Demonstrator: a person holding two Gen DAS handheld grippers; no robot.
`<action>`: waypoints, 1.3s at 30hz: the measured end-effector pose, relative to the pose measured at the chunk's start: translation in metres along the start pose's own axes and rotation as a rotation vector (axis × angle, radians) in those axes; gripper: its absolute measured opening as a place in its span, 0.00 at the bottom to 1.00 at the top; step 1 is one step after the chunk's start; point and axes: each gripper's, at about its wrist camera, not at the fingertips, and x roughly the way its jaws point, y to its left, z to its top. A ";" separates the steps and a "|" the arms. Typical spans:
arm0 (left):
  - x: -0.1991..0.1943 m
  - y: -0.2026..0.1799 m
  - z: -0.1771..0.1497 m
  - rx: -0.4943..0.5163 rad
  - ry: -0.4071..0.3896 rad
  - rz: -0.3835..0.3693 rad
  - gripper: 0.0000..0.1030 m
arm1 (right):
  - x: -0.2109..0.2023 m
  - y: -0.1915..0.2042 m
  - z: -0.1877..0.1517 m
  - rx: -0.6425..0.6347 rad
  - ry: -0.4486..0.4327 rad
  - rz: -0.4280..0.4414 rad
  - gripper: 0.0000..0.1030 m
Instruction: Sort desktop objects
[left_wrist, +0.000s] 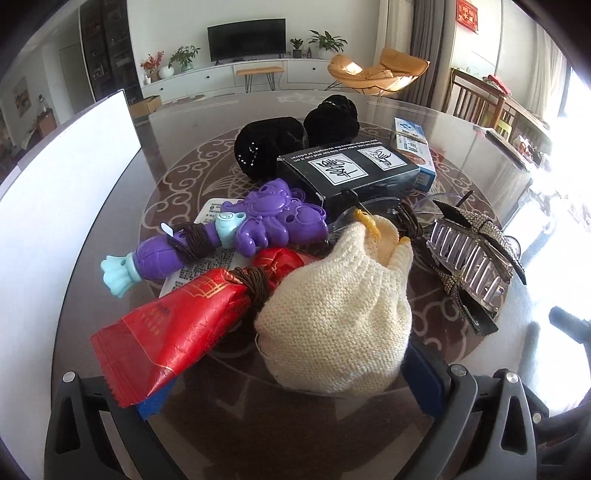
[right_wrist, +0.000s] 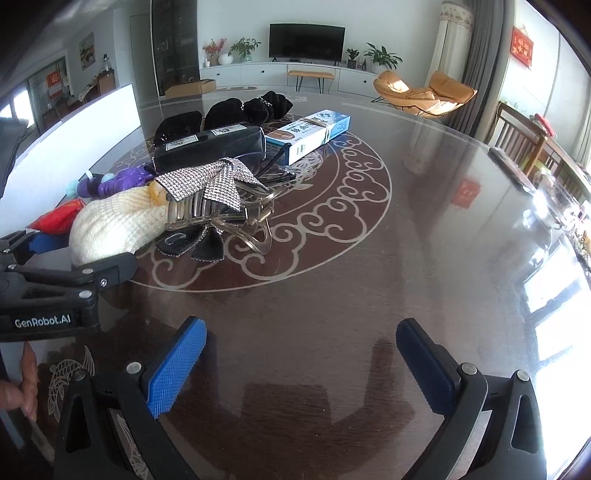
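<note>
The left gripper, jaws apart, flanks the cream knitted pouch for pickup; the right gripper waits spread over the bare table.

The cream knit pouch and red packet hide the left tool's pads (mostly)

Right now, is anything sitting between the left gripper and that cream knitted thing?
Nothing visible does. The left gripper is open with the cream knitted pouch right between its blue pads. The red foil packet overlaps the left pad's side, so it could get pinched along with the pouch.
</note>
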 end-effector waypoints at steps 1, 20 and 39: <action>0.002 0.002 0.003 -0.006 -0.003 0.000 1.00 | 0.001 -0.001 -0.001 0.000 0.001 0.006 1.00; 0.003 0.003 0.008 -0.002 -0.002 0.003 1.00 | 0.013 -0.005 0.010 0.008 0.029 0.063 1.00; 0.003 0.003 0.008 -0.002 -0.002 0.004 1.00 | 0.011 -0.005 0.008 0.015 0.026 0.057 1.00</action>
